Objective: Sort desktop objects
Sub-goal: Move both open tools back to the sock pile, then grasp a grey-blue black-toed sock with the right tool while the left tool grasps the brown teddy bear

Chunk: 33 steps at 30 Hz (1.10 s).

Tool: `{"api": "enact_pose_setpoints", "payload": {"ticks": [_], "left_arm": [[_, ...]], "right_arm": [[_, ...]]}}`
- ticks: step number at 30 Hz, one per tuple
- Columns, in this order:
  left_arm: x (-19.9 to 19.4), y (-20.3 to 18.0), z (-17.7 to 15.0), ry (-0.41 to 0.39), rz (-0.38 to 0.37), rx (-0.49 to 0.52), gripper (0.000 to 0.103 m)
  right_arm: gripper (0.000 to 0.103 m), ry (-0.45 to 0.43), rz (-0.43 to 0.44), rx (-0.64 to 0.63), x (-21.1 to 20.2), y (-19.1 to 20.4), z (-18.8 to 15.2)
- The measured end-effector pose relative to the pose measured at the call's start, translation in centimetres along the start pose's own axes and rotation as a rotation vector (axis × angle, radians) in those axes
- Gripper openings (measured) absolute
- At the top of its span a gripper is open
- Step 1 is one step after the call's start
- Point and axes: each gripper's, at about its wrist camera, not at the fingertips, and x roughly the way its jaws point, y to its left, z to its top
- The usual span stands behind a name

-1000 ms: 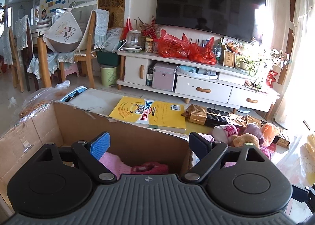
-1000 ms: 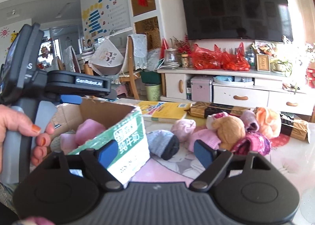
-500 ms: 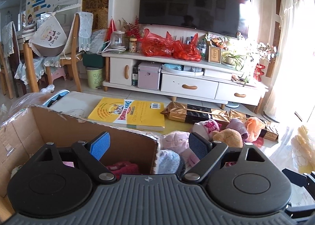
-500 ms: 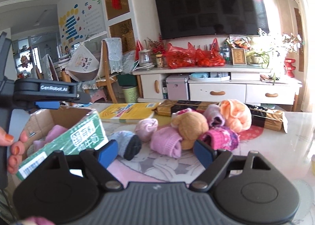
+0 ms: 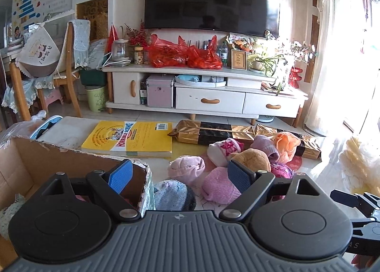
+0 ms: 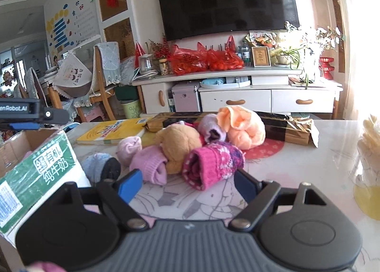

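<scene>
A heap of rolled socks lies on the table: a magenta patterned roll (image 6: 212, 163), a tan one (image 6: 177, 144), a pink one (image 6: 149, 165), an orange one (image 6: 242, 127) and a grey-blue one (image 6: 101, 168). My right gripper (image 6: 187, 185) stands open just before the magenta roll, nothing between its fingers. My left gripper (image 5: 178, 175) is open too, over the right corner of the cardboard box (image 5: 47, 160), with the grey-blue sock (image 5: 173, 194) and a pink roll (image 5: 219, 187) beyond it. The box's green printed side (image 6: 40, 172) shows in the right wrist view.
A yellow book (image 5: 129, 137) and a long gold-and-black package (image 5: 237, 133) lie at the table's far side. A pale yellow bundle (image 6: 369, 146) stands at the right edge. Beyond the table are a white TV cabinet (image 5: 209, 98), chairs and a green bin.
Both grippers have shifted right, away from the box interior toward the sock heap. The right gripper has come closer to the magenta roll. Both stay open.
</scene>
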Motion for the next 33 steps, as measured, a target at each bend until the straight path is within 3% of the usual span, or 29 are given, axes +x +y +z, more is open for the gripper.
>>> {"api": "enact_pose_setpoints", "payload": {"ticks": [6,16,23,33], "left_arm": [[0.1,0.8,0.6,-0.024,0.041,-0.015,0.103],[-0.3,4.3,1.8,-0.059,0.107,-0.144,0.103],[-0.2,4.5,1.8,-0.054,0.097,-0.132,0.103],[0.5,4.4,1.7,-0.035,0.082,-0.141,0.103]], "right_arm": [[0.084,0.021,0.028,0.025,0.9,-0.8,-0.1],[0.084,0.061,0.271,-0.08,4.7,4.5,-0.1],[0.064,0.107,0.375,-0.011,9.9,7.2,0.4],[0.062,0.179,0.423,0.016,15.4,9.0,0.6]]}}
